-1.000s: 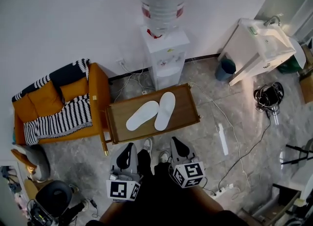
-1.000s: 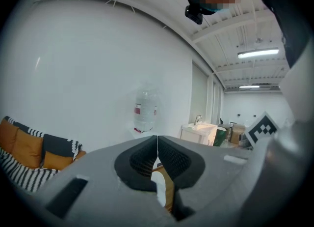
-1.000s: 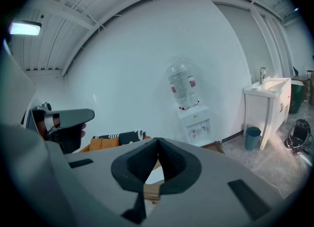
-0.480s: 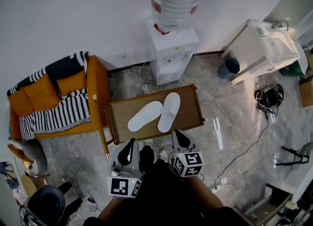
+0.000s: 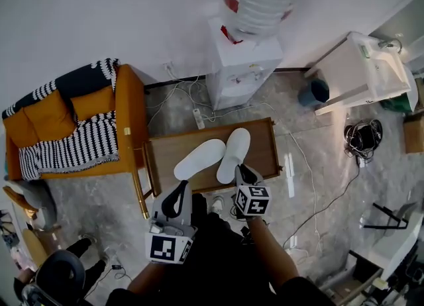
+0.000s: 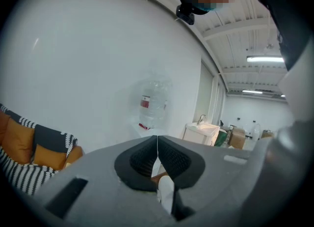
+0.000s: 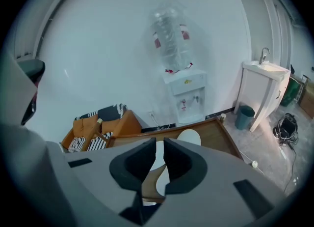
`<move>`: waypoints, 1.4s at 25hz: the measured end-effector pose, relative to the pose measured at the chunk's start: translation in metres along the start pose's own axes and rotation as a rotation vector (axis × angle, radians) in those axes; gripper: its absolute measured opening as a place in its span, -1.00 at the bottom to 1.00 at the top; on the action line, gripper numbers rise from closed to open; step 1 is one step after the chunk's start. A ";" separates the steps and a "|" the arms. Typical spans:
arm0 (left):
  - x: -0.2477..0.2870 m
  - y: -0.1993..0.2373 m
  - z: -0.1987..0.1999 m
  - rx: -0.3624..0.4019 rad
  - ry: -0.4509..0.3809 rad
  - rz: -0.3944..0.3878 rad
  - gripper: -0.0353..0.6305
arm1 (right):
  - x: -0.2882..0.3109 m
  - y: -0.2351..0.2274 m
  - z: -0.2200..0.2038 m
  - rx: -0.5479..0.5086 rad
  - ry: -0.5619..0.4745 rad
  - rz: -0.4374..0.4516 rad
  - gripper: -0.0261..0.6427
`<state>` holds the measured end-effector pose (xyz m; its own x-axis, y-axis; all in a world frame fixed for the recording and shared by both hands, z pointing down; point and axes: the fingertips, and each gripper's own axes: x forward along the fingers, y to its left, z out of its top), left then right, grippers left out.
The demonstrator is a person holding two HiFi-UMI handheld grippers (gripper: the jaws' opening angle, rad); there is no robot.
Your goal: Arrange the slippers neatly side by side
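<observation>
Wooden bench [image 5: 264, 154] carries both slippers, so the step in hand looks like approach: no pickup yet, pair not yet squared.

The slippers make a V. Left slipper [image 5: 197, 159] runs slantwise, its far end pointing to abt 2 o'clock. Right slipper [image 5: 234, 153] runs closer to 12–1 o'clock. Far ends are touching or just beside each other, near ends splayed apart.

Left gripper [image 5: 173, 200] hangs back at 6–7 o'clock of the pair, short of the bench's near edge. Its jaws are clenched pad to pad w/ nothing btwn them. Right gripper [image 5: 244, 173] is further fwd, over the near edge of the bench, just beside the near end of the right slipper; contact can't be told. Its jaws are all but closed, empty, w/ both slippers lying ahead at 12 o'clock in the right gripper view.

Next move prob calls for spreading one pair of jaws, taking the left slipper by its near end and swinging it round to match the right one.
</observation>
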<state>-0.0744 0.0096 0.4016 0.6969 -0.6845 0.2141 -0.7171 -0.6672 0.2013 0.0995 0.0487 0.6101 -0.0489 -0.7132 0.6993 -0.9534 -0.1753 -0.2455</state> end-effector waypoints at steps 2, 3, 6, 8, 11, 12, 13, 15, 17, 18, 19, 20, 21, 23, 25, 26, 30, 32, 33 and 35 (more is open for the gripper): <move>0.008 0.007 -0.001 -0.005 0.008 -0.002 -0.84 | 0.020 -0.009 -0.007 0.016 0.043 -0.017 -0.88; 0.012 0.010 -0.002 -0.007 0.011 -0.002 -0.84 | 0.029 -0.012 -0.011 0.029 0.067 -0.022 -0.87; 0.020 0.018 -0.002 -0.014 0.019 -0.001 -0.84 | 0.055 -0.024 -0.027 0.068 0.140 -0.044 -0.70; 0.025 0.024 -0.004 -0.019 0.025 -0.002 -0.84 | 0.072 -0.035 -0.037 0.096 0.181 -0.073 -0.63; 0.028 0.031 -0.008 -0.025 0.041 -0.010 -0.84 | 0.092 -0.051 -0.057 0.133 0.239 -0.123 -0.60; 0.029 0.034 -0.009 -0.026 0.045 -0.014 -0.84 | 0.098 -0.055 -0.063 0.139 0.257 -0.139 -0.60; 0.031 0.036 -0.010 -0.027 0.049 -0.017 -0.84 | 0.104 -0.059 -0.068 0.144 0.272 -0.153 -0.60; 0.034 0.041 -0.012 -0.030 0.055 -0.023 -0.84 | 0.113 -0.064 -0.076 0.153 0.295 -0.171 -0.60; 0.035 0.045 -0.013 -0.033 0.062 -0.027 -0.84 | 0.119 -0.065 -0.083 0.165 0.310 -0.179 -0.60; 0.035 0.047 -0.014 -0.035 0.065 -0.029 -0.84 | 0.122 -0.065 -0.085 0.172 0.315 -0.182 -0.60; 0.036 0.049 -0.015 -0.036 0.067 -0.032 -0.84 | 0.123 -0.065 -0.087 0.180 0.319 -0.187 -0.61; 0.037 0.050 -0.016 -0.037 0.069 -0.035 -0.84 | 0.124 -0.067 -0.089 0.186 0.322 -0.195 -0.64; 0.038 0.052 -0.018 -0.038 0.072 -0.040 -0.84 | 0.125 -0.068 -0.089 0.191 0.323 -0.205 -0.71; 0.040 0.054 -0.019 -0.041 0.077 -0.050 -0.84 | 0.125 -0.070 -0.090 0.196 0.324 -0.218 -0.78; 0.041 0.057 -0.020 -0.045 0.080 -0.060 -0.84 | 0.125 -0.069 -0.088 0.200 0.322 -0.221 -0.82; 0.042 0.059 -0.020 -0.047 0.082 -0.065 -0.84 | 0.124 -0.068 -0.087 0.200 0.320 -0.221 -0.83; 0.040 0.063 -0.019 -0.052 0.085 -0.085 -0.84 | 0.117 -0.065 -0.085 0.180 0.322 -0.232 -0.84; 0.040 0.065 -0.018 -0.044 0.080 -0.093 -0.84 | 0.115 -0.065 -0.082 0.170 0.318 -0.234 -0.85; 0.040 0.066 -0.018 -0.040 0.079 -0.094 -0.84 | 0.115 -0.065 -0.080 0.167 0.314 -0.234 -0.86; 0.039 0.065 -0.017 -0.037 0.078 -0.093 -0.84 | 0.111 -0.065 -0.078 0.158 0.309 -0.233 -0.88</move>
<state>-0.0942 -0.0557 0.4397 0.7592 -0.5937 0.2666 -0.6498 -0.7147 0.2588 0.1331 0.0339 0.7559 0.0532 -0.4090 0.9110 -0.8933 -0.4273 -0.1396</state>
